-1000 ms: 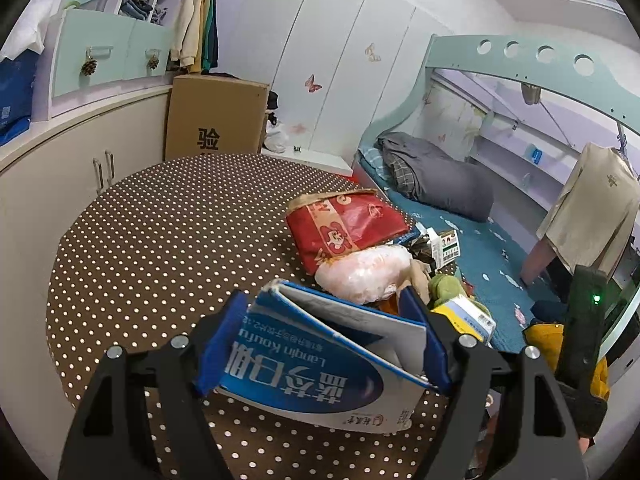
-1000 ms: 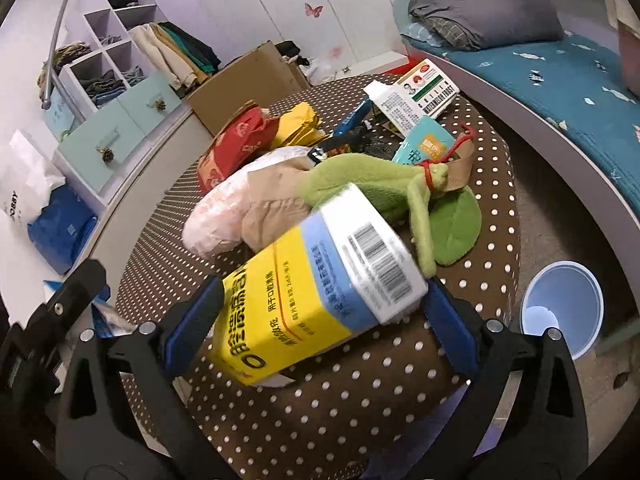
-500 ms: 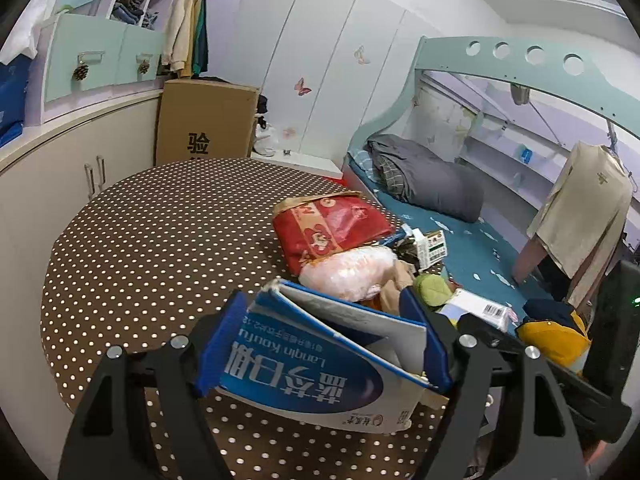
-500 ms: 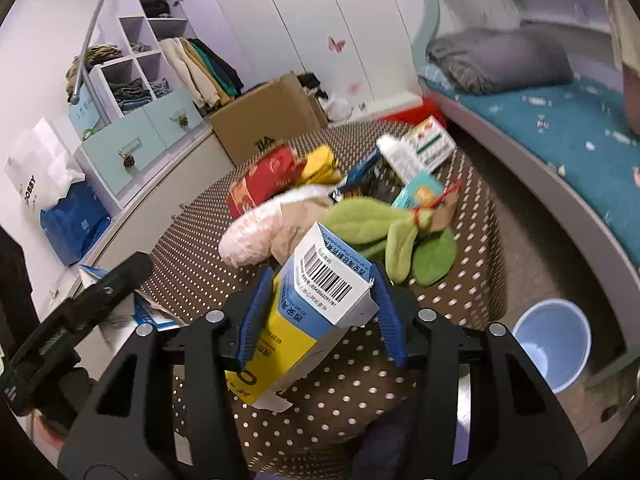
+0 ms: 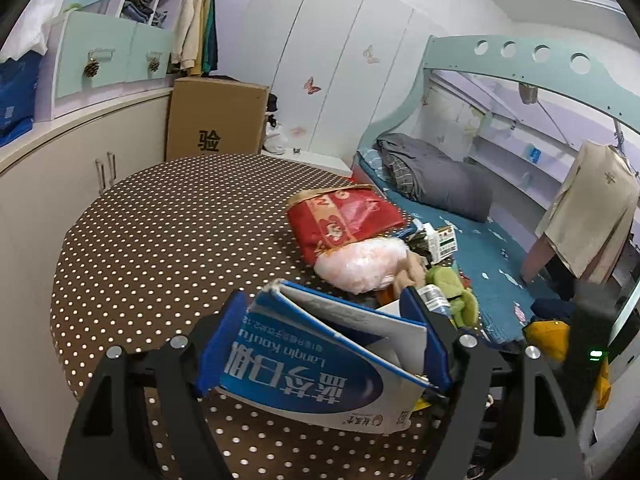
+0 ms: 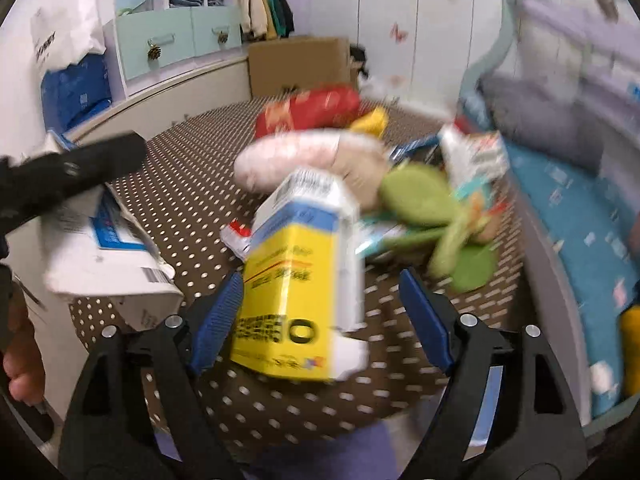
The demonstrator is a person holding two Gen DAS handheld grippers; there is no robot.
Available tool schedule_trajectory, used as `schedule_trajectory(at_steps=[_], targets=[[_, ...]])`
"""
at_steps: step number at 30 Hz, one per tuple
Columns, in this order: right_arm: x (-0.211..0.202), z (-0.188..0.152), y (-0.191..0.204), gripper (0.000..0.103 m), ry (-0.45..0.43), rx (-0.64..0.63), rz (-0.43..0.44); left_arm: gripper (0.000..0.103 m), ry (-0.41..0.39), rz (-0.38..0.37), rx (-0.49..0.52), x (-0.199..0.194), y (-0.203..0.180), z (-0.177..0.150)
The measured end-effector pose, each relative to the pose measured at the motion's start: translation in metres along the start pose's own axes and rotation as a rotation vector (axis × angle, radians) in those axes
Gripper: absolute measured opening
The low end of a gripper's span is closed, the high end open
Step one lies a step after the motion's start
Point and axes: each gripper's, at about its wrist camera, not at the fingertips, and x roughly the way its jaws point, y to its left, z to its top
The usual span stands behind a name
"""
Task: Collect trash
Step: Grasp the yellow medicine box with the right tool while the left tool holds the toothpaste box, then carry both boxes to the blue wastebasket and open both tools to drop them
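Trash gathering is in hand: my left gripper (image 5: pixel 324 344) pinches the blue-and-white carton (image 5: pixel 320 372) between its jaws, low over the near edge of the bench (image 5: pixel 180 240). My right gripper (image 6: pixel 320 320) has its jaws just opening; the yellow carton (image 6: pixel 296 280) stands between them, apparently touching only the left pad and clear of the right, blurred. I judge it is slipping free, so next I must either re-pinch it or let it drop cleanly. More litter is heaped toward the bed (image 5: pixel 472 248); the polka-dot cloth lies elsewhere bare.
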Motion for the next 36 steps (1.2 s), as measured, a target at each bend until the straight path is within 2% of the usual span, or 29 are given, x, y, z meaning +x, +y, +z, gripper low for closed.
schedule_trajectory(at_steps=[1,2,9,17,26,36], targets=[[0.007,-0.001,-0.001,0.074,0.01,0.019,0.011,0.077,0.001,0.002,0.0,0.0,0.001,0.0],[0.014,-0.001,-0.001,0.048,0.014,0.035,0.013,0.077,0.002,0.011,0.0,0.0,0.002,0.0],[-0.018,0.003,0.0,0.049,-0.072,0.029,0.013,0.077,0.003,0.007,0.003,-0.001,0.004,0.0],[-0.054,0.011,-0.032,0.049,-0.144,0.069,-0.041,0.077,0.005,-0.035,0.042,0.005,-0.018,0.004],[-0.081,0.003,-0.079,0.049,-0.179,0.144,-0.132,0.077,0.014,-0.114,0.12,0.022,-0.067,0.008],[-0.111,-0.021,-0.141,0.049,-0.192,0.261,-0.25,0.077,0.054,-0.233,0.245,0.049,-0.147,0.003]])
